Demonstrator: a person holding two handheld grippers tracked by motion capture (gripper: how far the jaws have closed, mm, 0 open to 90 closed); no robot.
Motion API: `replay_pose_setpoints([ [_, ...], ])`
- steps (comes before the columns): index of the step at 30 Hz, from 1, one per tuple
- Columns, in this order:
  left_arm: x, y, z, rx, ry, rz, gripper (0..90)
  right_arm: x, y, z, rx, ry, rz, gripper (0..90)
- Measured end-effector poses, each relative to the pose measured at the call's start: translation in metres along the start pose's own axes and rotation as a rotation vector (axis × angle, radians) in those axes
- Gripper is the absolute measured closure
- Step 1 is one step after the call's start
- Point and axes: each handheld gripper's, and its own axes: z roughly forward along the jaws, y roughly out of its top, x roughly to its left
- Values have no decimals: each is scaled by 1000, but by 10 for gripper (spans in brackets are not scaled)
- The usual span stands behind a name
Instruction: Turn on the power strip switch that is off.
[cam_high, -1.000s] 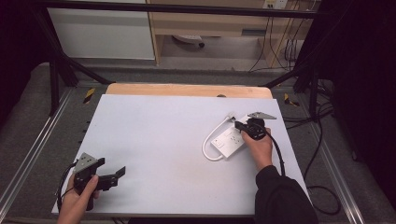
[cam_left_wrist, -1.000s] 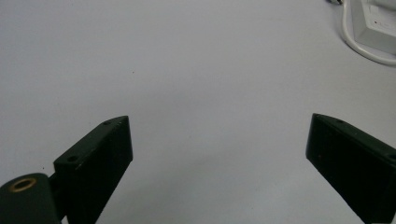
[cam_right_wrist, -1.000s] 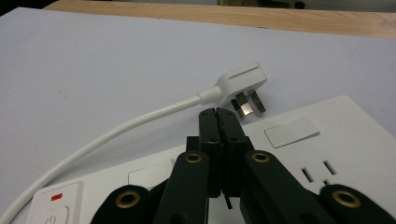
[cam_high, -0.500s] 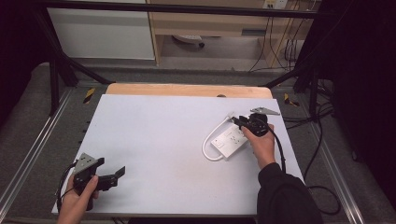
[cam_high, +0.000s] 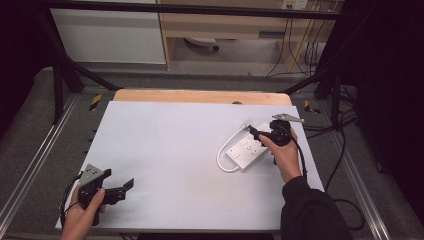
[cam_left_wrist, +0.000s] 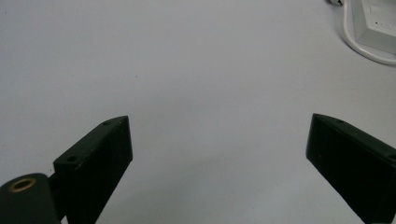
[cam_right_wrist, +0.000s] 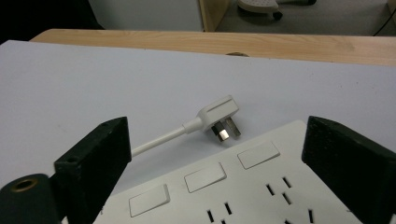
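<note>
While the right gripper (cam_high: 254, 134) hovers over the power strip (cam_high: 246, 151), its jaws have just been opening wide, nothing gripped.
Strip lies right of centre, plug (cam_right_wrist: 218, 115) just beyond; left gripper (cam_high: 127, 184), near-left corner, gapes empty.

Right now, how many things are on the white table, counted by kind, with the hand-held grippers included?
White power strip with its own cable and plug: 1
Black two-jaw grippers, left gripper and right gripper: 2
Total: 3
</note>
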Motion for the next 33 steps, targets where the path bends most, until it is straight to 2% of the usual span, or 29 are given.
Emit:
replay_pose_setpoints([
  [8, -1, 0, 0, -2, 1, 5, 69, 2, 4, -10, -23, 8, -24, 50],
  [16, -3, 2, -1, -18, -9, 15, 66, -2, 10, -22, -60, -2, 1, 61],
  [18, -3, 2, -1, -17, -7, 15, 66, -1, 10, -24, -52, 13, -3, 38],
  [26, -2, 1, -2, -8, -7, 20, 65, 6, 10, -37, -6, -5, -63, 27],
  [33, -3, 1, -3, -10, -8, 16, 66, 7, 8, -55, -8, 9, -94, 33],
])
